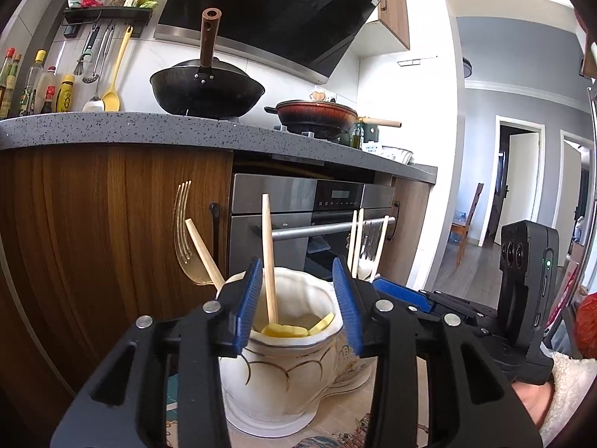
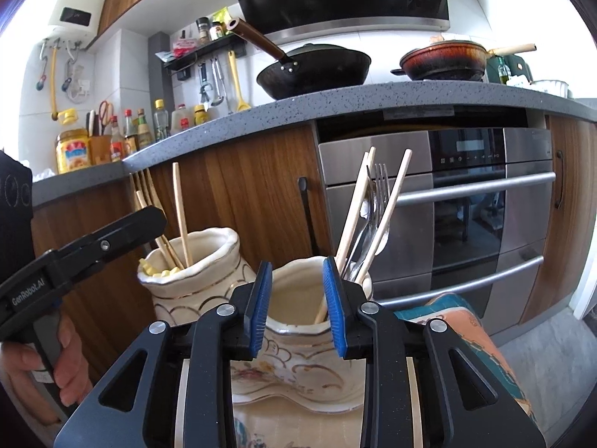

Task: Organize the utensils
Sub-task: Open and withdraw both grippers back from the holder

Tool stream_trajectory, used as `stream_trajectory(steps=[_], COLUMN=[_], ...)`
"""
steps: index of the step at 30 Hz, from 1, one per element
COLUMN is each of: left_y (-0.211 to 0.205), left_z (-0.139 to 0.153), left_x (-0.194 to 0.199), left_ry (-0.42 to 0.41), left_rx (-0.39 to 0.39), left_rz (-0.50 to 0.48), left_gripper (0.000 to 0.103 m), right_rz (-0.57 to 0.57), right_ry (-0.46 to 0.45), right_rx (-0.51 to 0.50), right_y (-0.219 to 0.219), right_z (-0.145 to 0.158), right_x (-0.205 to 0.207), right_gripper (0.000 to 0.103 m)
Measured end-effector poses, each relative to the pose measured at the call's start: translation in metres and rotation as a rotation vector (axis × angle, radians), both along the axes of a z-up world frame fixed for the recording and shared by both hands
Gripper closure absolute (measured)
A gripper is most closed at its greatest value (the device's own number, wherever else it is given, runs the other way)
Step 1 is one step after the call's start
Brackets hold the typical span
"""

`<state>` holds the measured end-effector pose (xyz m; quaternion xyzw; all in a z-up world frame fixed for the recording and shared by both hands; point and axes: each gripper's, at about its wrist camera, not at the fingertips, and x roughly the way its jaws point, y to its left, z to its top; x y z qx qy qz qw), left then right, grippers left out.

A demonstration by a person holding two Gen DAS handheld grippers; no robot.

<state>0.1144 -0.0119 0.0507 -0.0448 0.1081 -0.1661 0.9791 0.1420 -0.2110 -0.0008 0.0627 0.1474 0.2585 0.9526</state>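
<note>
Worktop and stove: the grey speckled counter (image 1: 112, 127) runs across the upper half of both views, carrying a black wok (image 1: 207, 87) and a red-brown pan (image 1: 317, 114); they stand well above and behind the work, so they play no part in the sorting.
Oven: the steel oven (image 2: 433, 201) fills the right of the right wrist view, behind the holders.
Left holder: a cream ceramic vase (image 1: 291, 373) sits at lower centre of the left wrist view, mouth up, so that long utensils can stand in it. It holds a wooden chopstick (image 1: 268, 257) leaning on the rim, a second chopstick, a translucent plastic fork (image 1: 183, 231) and yellow pieces at the bottom.
Right holder: a matching vase (image 2: 298, 336) at lower centre of the right wrist view, just beside the first. A metal fork (image 2: 378, 201), a spoon and several chopsticks lean on its right rim.
Sorting, as a judgement: both vases still mix chopsticks with forks, so the work looks unfinished.
Left gripper (image 1: 300, 298): jaws partly apart and holding nothing. The upright chopstick stands between the blue pads, seemingly beyond them, touching neither.
Right gripper (image 2: 298, 306): jaws partly apart over its vase's mouth, empty; the chopstick bundle rises just beyond the right pad, contact unclear.
</note>
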Motion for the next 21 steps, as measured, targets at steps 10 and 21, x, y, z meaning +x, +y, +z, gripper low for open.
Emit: stream_trajectory(steps=[10, 21], left_y=[0.002, 0.007], left_z=[-0.012, -0.038], left_x=[-0.039, -0.084], left_ry=[0.018, 0.075], left_rx=[0.021, 0.083], left_rz=[0.022, 0.152], left_gripper=[0.062, 0.020], right_rz=[-0.016, -0.105], right_ry=[-0.005, -0.051], right_rx=[-0.065, -0.111], right_y=[-0.011, -0.034], right_z=[-0.009, -0.011], right_x=[-0.049, -0.086], right_gripper=[0.072, 0.039])
